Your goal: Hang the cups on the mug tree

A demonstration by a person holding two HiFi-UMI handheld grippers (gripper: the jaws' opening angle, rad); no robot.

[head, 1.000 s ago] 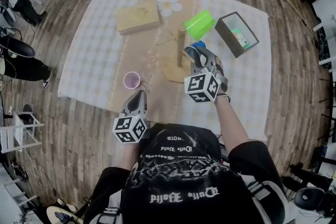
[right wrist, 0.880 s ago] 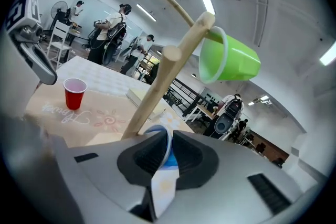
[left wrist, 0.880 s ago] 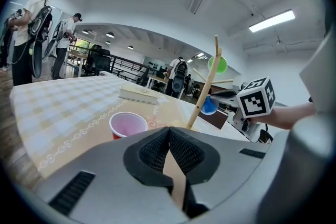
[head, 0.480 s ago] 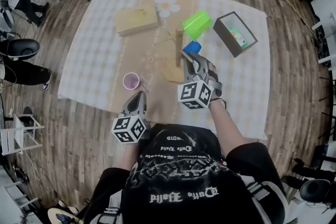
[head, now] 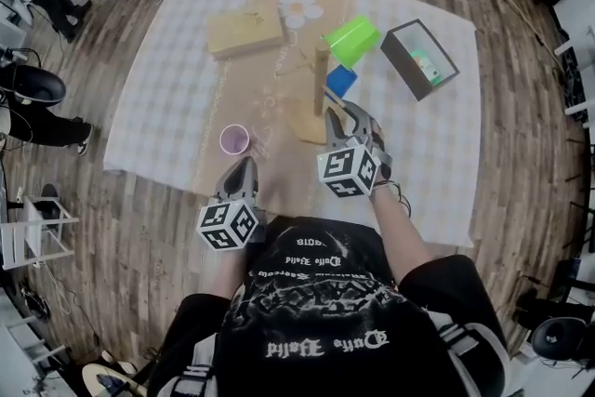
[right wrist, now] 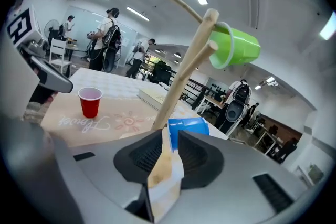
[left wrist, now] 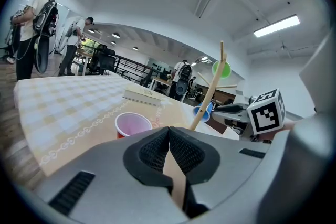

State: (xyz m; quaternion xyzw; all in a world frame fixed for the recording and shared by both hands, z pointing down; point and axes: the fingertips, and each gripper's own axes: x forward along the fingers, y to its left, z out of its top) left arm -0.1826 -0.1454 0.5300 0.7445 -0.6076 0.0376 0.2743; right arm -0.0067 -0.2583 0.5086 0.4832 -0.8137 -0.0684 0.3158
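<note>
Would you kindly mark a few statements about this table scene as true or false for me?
The green cup hangs on the mug tree. True.
The red cup lies on its side. False: it stands upright.
The left gripper is shut and empty. True.
The right gripper clamps the blue cup. False: its jaws have just been opening and stand apart with nothing between them; the cup sits just beyond.
</note>
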